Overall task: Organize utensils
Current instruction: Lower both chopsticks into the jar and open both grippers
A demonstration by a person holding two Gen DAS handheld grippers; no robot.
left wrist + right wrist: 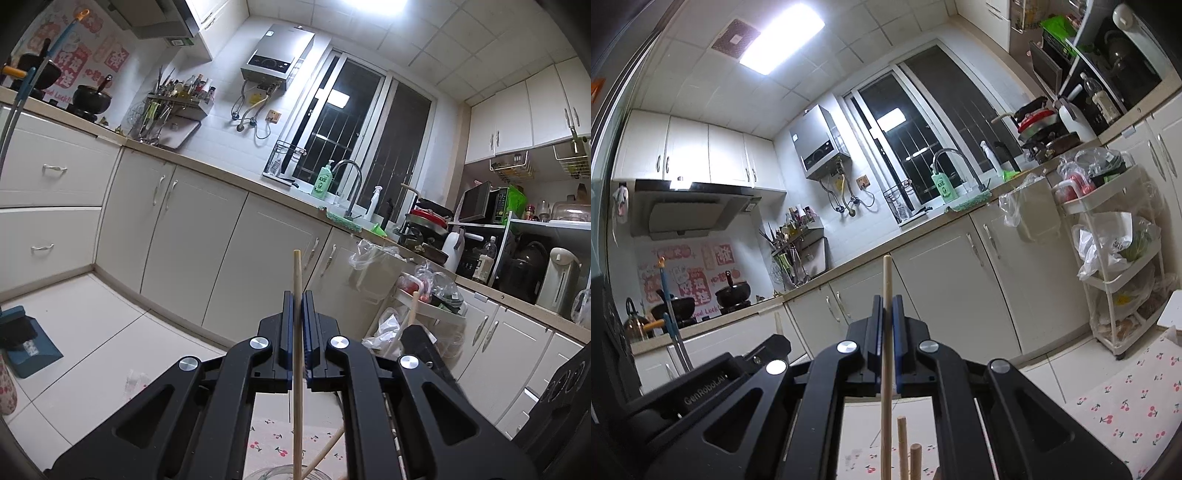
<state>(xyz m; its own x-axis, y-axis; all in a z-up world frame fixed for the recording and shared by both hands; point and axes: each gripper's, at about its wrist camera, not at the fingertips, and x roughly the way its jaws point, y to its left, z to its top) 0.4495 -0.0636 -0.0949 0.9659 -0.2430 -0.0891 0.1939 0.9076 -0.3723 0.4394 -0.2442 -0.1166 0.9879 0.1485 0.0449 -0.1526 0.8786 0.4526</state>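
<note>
Left gripper (pixel 298 295) clamps a pale wooden chopstick (pixel 297 369), upright between its jaws. Right gripper (pixel 886 301) clamps another wooden chopstick (pixel 886 350) likewise.

Water heater (pixel 276 55), wall, upper centre; green soap bottle (pixel 322 181) beside faucet (pixel 349 184), centre; dustpan (pixel 27 349), floor, lower left.

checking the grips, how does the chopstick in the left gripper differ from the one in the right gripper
In the left wrist view, the left chopstick has its lower end in a glass jar; in the right wrist view, the right chopstick runs out of frame, so no jar shows. One loose stick leans beside the left chopstick; two upright stick ends stand beside the right. Both are plain wood, upright, pinched between closed jaws.
</note>
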